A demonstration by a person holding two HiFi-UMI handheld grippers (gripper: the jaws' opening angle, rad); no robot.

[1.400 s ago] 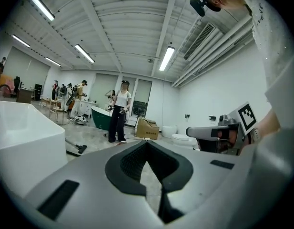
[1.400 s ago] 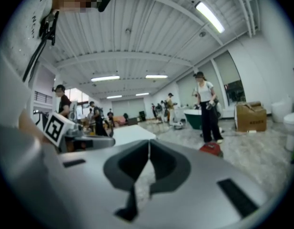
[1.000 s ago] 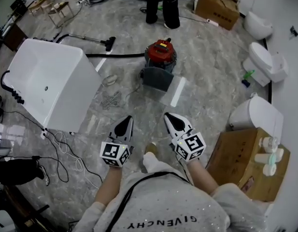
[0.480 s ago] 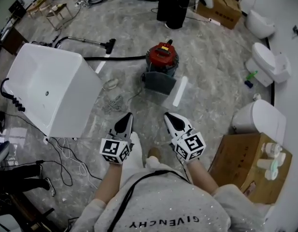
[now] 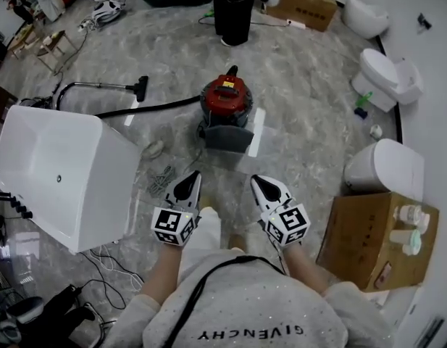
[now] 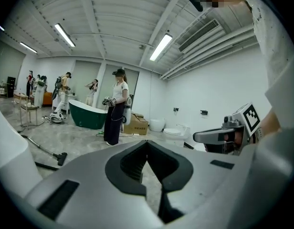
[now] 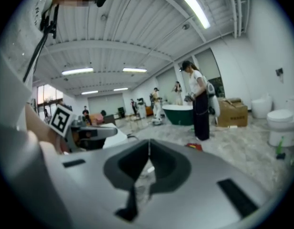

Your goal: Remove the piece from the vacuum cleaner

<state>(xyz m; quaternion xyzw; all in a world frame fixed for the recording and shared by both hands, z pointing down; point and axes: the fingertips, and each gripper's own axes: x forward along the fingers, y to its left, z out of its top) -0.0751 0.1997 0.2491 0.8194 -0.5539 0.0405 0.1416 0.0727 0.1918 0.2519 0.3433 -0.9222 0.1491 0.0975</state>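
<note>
In the head view, a white bathtub [image 5: 60, 172] fills the 9 o'clock side and now lies lower and further left in the picture than a second ago. From it a black hose [image 5: 147, 109] runs across the marble floor [image 5: 310, 122] to the red vacuum cleaner [image 5: 227, 98], which stands at 12 o'clock from the tools. The vacuum cleaner has slid a little down and left in the frame, so it now reads nearer to the person. A dark grey boxy part [image 5: 227, 138] sits against the vacuum cleaner's near side, touching it as before.

The left tool [image 5: 191, 175] is held level in front of the chest with its jaws together and nothing between them; the left gripper view shows the tips [image 6: 147, 142] meeting over bare floor. The right tool [image 5: 254, 180], just beside it at 3 o'clock, is likewise closed and empty, its tips [image 7: 148, 142] touching. Both tools keep the same place and the same shut jaws as a second ago, well apart from the vacuum cleaner.

A standing person [image 5: 234, 6] remains at 12 o'clock beyond the vacuum cleaner. At 2 o'clock stands a white toilet [image 5: 382, 75], and at 4 o'clock a cardboard box [image 5: 361, 238].
</note>
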